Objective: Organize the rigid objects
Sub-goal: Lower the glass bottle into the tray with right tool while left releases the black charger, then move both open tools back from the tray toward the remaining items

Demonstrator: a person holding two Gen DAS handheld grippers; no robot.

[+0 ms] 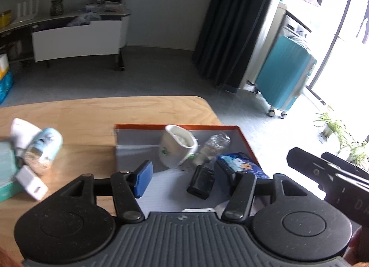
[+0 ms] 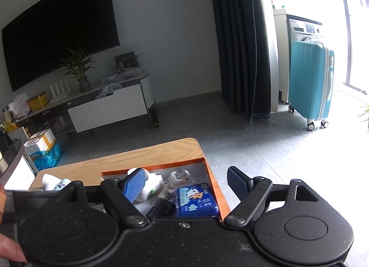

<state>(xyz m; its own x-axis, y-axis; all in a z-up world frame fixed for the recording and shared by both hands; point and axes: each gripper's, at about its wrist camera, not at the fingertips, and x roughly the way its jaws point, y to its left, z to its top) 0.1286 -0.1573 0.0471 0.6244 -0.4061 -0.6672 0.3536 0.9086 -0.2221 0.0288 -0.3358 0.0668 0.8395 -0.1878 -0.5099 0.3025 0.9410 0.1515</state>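
Both tools gape empty over the orange box [image 1: 244, 139]; only the left view shows the white charger [image 1: 31, 182].

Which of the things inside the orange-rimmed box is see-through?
The clear plastic bottle, lying on its side in the orange-rimmed box. The white cup, black rectangular gadget and blue printed packet beside it are all opaque.

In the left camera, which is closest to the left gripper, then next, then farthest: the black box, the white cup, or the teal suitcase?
1. Black box, between the left gripper's fingers.
2. White cup, farther back in the tray.
3. Teal suitcase, on the floor, far right.
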